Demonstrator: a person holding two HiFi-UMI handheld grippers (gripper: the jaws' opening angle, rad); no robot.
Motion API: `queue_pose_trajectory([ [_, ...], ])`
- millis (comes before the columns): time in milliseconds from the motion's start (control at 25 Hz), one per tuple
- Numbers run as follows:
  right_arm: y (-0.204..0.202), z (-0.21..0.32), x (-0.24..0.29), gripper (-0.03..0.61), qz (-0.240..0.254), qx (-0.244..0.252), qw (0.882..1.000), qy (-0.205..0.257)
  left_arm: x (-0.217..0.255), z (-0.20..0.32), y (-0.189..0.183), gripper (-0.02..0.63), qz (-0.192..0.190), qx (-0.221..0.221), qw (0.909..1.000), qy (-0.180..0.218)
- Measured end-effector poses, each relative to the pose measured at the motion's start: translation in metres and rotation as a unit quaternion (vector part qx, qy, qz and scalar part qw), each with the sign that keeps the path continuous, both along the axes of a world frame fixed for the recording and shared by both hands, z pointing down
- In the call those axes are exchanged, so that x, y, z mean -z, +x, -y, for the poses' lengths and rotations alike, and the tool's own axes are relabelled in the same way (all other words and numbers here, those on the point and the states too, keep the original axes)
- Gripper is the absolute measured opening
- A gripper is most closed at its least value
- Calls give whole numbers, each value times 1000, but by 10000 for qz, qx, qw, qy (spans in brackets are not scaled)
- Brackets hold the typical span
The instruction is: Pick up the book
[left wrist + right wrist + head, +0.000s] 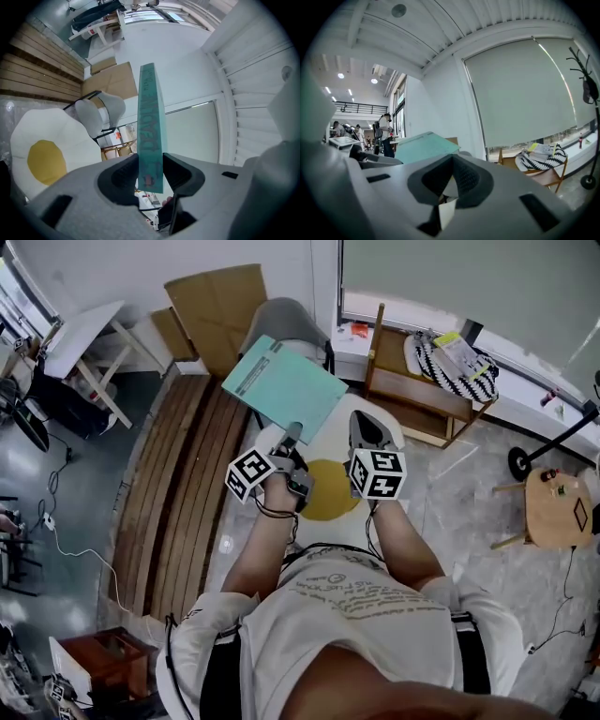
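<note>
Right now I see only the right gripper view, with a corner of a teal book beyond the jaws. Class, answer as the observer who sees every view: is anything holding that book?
Observer: Yes. The left gripper is shut on the book, which stands edge-on between its jaws.
Operator: Does the book rest on anything?
Observer: No. In the head view it hangs in the air in front of the person, and a fried-egg rug lies on the floor below the grippers.
Operator: Is my gripper touching it?
Observer: No. The right gripper is beside the book's near corner, apart from it.
</note>
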State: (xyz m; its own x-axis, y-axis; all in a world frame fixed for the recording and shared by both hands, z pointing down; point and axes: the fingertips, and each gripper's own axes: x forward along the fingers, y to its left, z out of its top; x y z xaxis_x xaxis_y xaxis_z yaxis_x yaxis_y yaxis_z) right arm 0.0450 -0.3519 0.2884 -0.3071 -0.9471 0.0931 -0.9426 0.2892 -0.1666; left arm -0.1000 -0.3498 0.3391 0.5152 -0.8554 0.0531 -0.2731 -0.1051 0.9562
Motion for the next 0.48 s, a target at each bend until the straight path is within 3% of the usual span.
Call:
queue_pose_trajectory([
  [480,6,-15,-8,26,24,-43,9999,-139,-2,-11,-3,175,16,44,10000,-23],
])
